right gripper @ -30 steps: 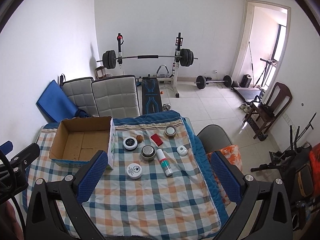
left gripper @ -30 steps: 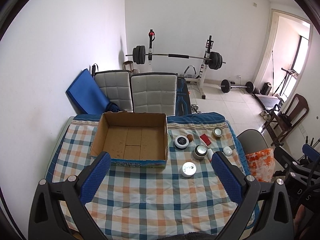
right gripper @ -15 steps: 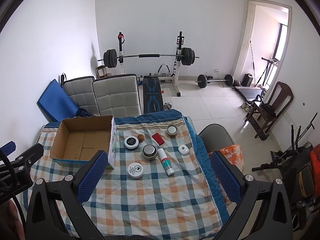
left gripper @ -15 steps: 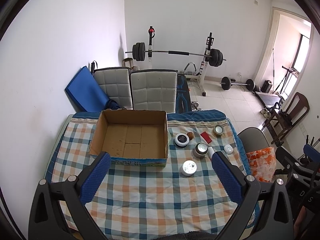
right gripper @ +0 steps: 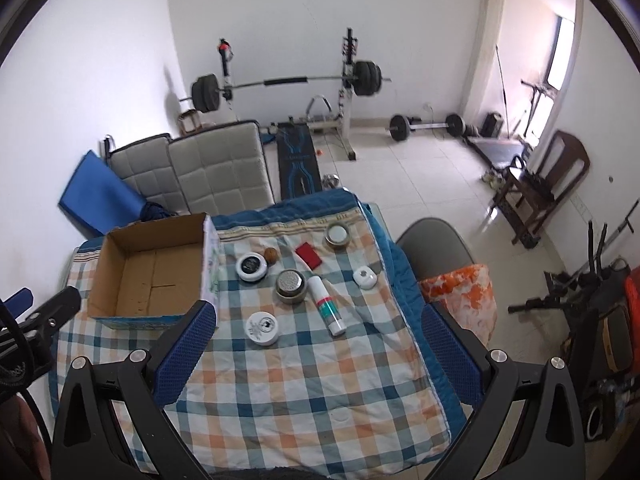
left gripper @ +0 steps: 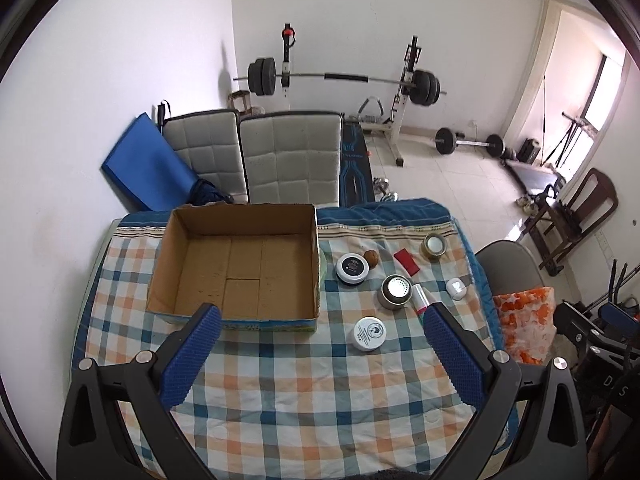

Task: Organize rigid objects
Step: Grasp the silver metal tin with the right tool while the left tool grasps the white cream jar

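Note:
An empty cardboard box (left gripper: pixel 236 264) (right gripper: pixel 148 276) stands on the left of a checkered tablecloth (left gripper: pixel 304 400). To its right lie a white jar (right gripper: pixel 262 328), a metal tin (right gripper: pixel 290 285), a black-lidded jar (right gripper: pixel 251 266), a white spray tube (right gripper: pixel 326 304), a red block (right gripper: pixel 308 256), a brown ball (right gripper: pixel 271 255), a tape roll (right gripper: pixel 337 235) and a small white case (right gripper: pixel 365 277). My left gripper (left gripper: pixel 320 320) and right gripper (right gripper: pixel 316 316) are both open and empty, held above the near part of the table.
Two padded chair backs (left gripper: pixel 256 156) stand behind the table, with a blue mat (left gripper: pixel 144 168) at the wall. A grey chair (right gripper: pixel 434 244) with an orange patterned bag (right gripper: pixel 460 300) is at the table's right. A barbell rack (left gripper: pixel 344 80) stands far back.
Both grippers have shifted a little, so the table and box sit slightly lower and nearer in view. Nothing on the table has moved. Both stay open.

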